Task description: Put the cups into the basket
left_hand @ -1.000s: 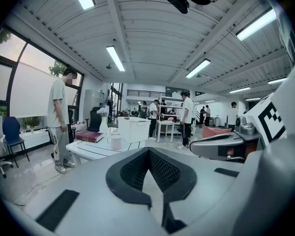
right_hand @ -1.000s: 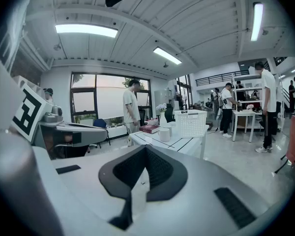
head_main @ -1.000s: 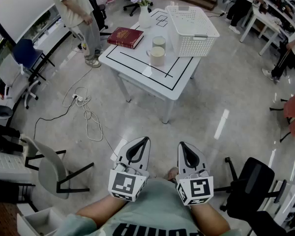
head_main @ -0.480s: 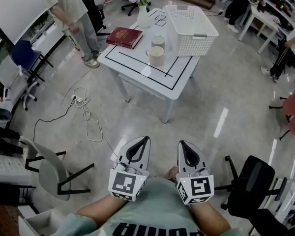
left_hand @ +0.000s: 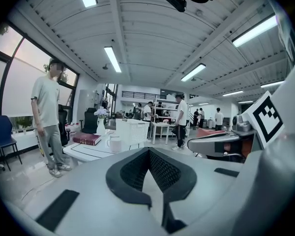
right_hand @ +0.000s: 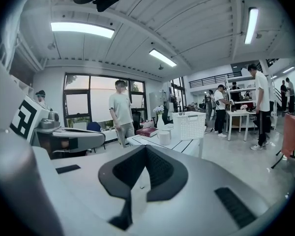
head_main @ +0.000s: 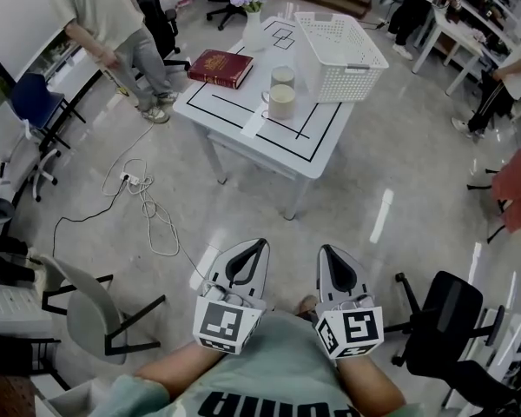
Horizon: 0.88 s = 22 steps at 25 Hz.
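Left tool (head_main: 257,248) and right tool (head_main: 326,254) pinched together, empty — two upright mugs (head_main: 280,102), near handle pointing left, beside the basket (head_main: 356,83).

Pretty big open room, glossy pale grey floor (head_main: 399,172) with a loose white cable (head_main: 152,211), white square black-lined table (head_main: 308,150), grey swivel chair (head_main: 91,307), tall windows (right_hand: 88,104), and long ceiling tube lights (left_hand: 112,59).
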Each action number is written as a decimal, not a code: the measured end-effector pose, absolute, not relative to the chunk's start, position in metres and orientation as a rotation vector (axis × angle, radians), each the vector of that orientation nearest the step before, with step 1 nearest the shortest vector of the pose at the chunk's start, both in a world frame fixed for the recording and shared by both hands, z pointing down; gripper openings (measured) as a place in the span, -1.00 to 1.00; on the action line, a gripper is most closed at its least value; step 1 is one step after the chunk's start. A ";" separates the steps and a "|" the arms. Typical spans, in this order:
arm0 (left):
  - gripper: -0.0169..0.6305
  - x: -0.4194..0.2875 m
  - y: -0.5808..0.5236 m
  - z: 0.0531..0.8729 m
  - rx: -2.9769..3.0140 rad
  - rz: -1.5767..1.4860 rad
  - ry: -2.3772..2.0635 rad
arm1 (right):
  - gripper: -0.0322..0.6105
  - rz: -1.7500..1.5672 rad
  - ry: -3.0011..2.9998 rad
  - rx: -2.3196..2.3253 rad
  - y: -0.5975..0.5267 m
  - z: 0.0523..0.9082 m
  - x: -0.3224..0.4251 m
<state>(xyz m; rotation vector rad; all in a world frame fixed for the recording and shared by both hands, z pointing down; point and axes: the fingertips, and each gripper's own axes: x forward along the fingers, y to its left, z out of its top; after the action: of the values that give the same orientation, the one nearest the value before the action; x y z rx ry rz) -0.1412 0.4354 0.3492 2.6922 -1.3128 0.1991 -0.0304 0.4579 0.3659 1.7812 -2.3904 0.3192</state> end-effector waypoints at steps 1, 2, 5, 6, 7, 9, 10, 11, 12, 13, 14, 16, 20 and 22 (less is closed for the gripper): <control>-0.93 -0.146 0.434 0.349 2.697 0.197 -1.304 | -0.87 0.317 -2.382 1.794 0.457 0.365 -0.034; -0.93 -0.151 0.432 0.350 2.698 0.201 -1.296 | -0.87 0.315 -2.374 1.807 0.456 0.364 -0.037; -0.93 -0.164 0.426 0.351 2.700 0.200 -1.281 | -0.87 0.320 -2.351 1.839 0.453 0.361 -0.046; -0.93 -0.166 0.424 0.351 2.700 0.195 -1.278 | -0.87 0.324 -2.343 1.846 0.452 0.361 -0.048; -0.93 -0.168 0.422 0.350 2.700 0.191 -1.277 | -0.87 0.323 -2.339 1.845 0.450 0.360 -0.049; -0.93 -0.170 0.417 0.349 2.697 0.186 -1.277 | -0.87 0.309 -2.341 1.835 0.445 0.358 -0.051; -0.93 -0.170 0.415 0.349 2.696 0.184 -1.280 | -0.87 0.304 -2.342 1.834 0.442 0.357 -0.050; -0.93 -0.169 0.411 0.347 2.695 0.180 -1.285 | -0.87 0.303 -2.342 1.833 0.438 0.357 -0.048; -0.93 -0.168 0.407 0.345 2.696 0.173 -1.292 | -0.87 0.303 -2.343 1.831 0.434 0.357 -0.046; -0.93 -0.166 0.403 0.343 2.696 0.164 -1.301 | -0.87 0.305 -2.345 1.825 0.429 0.358 -0.044; -0.93 -0.164 0.399 0.342 2.693 0.160 -1.311 | -0.87 0.307 -2.347 1.816 0.424 0.360 -0.041; -0.93 -0.159 0.388 0.345 2.679 0.165 -1.331 | -0.87 0.305 -2.354 1.791 0.411 0.366 -0.035; -0.93 -0.142 0.362 0.351 2.643 0.184 -1.385 | -0.87 0.287 -2.377 1.720 0.382 0.374 -0.019; -0.93 -0.132 0.348 0.353 2.611 0.204 -1.422 | -0.87 0.292 -2.389 1.689 0.366 0.376 -0.008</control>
<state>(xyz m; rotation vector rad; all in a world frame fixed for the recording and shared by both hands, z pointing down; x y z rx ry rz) -0.1320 0.3481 0.3532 2.6109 -1.4216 0.2040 -0.0082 0.3660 0.3756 1.6895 -2.3893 0.2920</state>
